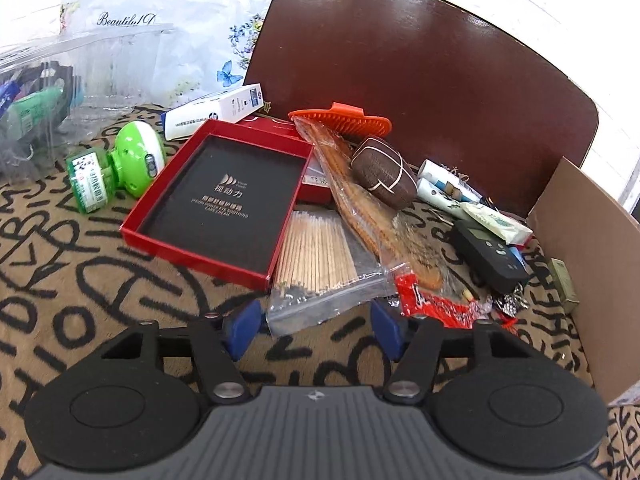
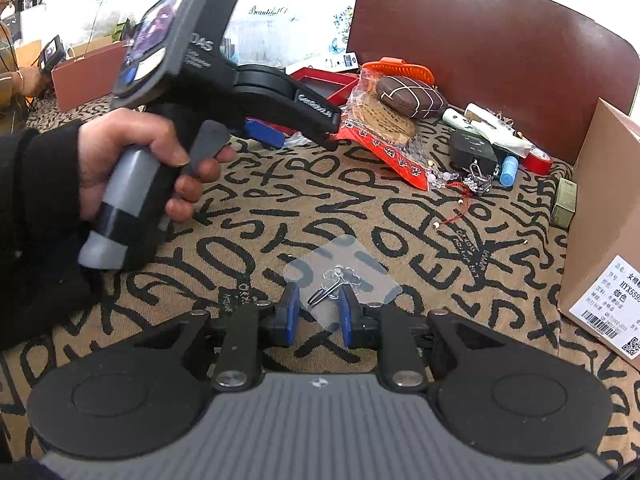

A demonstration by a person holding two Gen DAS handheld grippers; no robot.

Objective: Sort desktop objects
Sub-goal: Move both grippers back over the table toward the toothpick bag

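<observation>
**Two grippers low over a cluttered patterned cloth**

The left gripper [image 1: 316, 326] hangs just above the tan cloth [image 1: 100, 280] with black lettering, its blue-padded jaws spread wide and holding nothing. The near corner of a clear zip bag of cotton swabs [image 1: 320, 260] lies between the fingertips, apart from both pads. Beside the bag sits an open red box lid [image 1: 218, 200] with a black printed insert. A green plug-in device [image 1: 132, 160] lies to its left, near a clear plastic container [image 1: 60, 92]. Behind the bag, a brown pouch with white lines [image 1: 384, 170] rests on a long plastic-wrapped packet [image 1: 360, 208], with an orange silicone brush [image 1: 340, 120] beyond. A black remote-like device [image 1: 488, 256] and a red wrapper [image 1: 436, 304] lie toward a cardboard box [image 1: 592, 264] on the right.

The right gripper [image 2: 316, 312] is partly open, its pads either side of a clear adhesive hook [image 2: 340, 280] lying flat on the cloth; whether they touch it I cannot tell. The left hand [image 2: 132, 152] grips the other tool's handle.
</observation>
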